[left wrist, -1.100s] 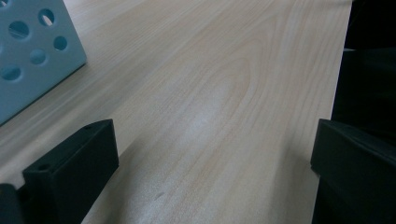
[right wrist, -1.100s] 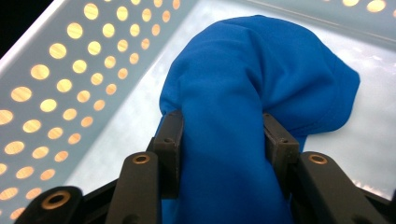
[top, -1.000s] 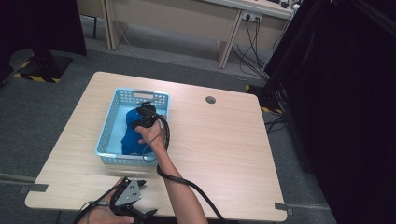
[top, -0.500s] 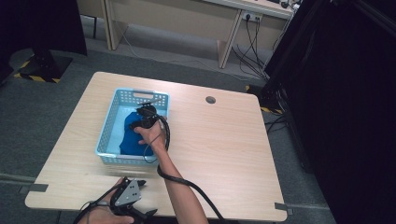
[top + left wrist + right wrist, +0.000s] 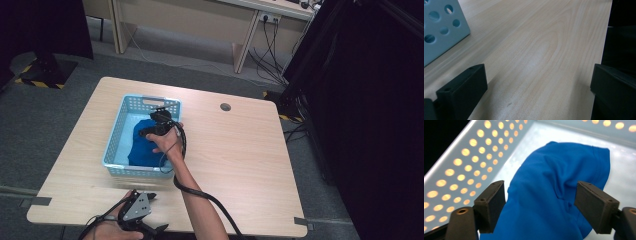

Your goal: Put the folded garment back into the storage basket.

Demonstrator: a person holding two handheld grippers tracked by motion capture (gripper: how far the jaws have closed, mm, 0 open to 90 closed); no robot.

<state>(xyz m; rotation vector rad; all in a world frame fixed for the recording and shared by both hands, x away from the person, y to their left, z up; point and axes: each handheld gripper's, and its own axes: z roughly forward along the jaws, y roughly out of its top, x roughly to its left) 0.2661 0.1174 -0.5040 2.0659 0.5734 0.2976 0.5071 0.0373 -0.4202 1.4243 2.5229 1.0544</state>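
A light blue perforated basket (image 5: pixel 116 132) stands on the left half of the wooden table (image 5: pixel 240 150). A crumpled blue cloth (image 5: pixel 142 145) lies inside it. My right gripper (image 5: pixel 150 127) hovers over the basket, open, its jaws straddling the blue cloth (image 5: pixel 554 192) just above it without closing on it. The basket wall (image 5: pixel 461 167) runs along the left of that view. My left gripper (image 5: pixel 145 197) rests low at the table's near edge, open, with bare tabletop (image 5: pixel 536 57) between its jaws and a corner of the basket (image 5: pixel 439 32) ahead to its left.
A round cable hole (image 5: pixel 225 106) sits in the table's far middle. A dark curtain (image 5: pixel 370 100) hangs close to the right edge. Desk legs and cables (image 5: pixel 265 45) stand beyond the far edge. The right gripper's black cable (image 5: pixel 200 197) trails across the table front.
The right gripper has shifted very slightly over the basket. The left gripper has stayed in place.
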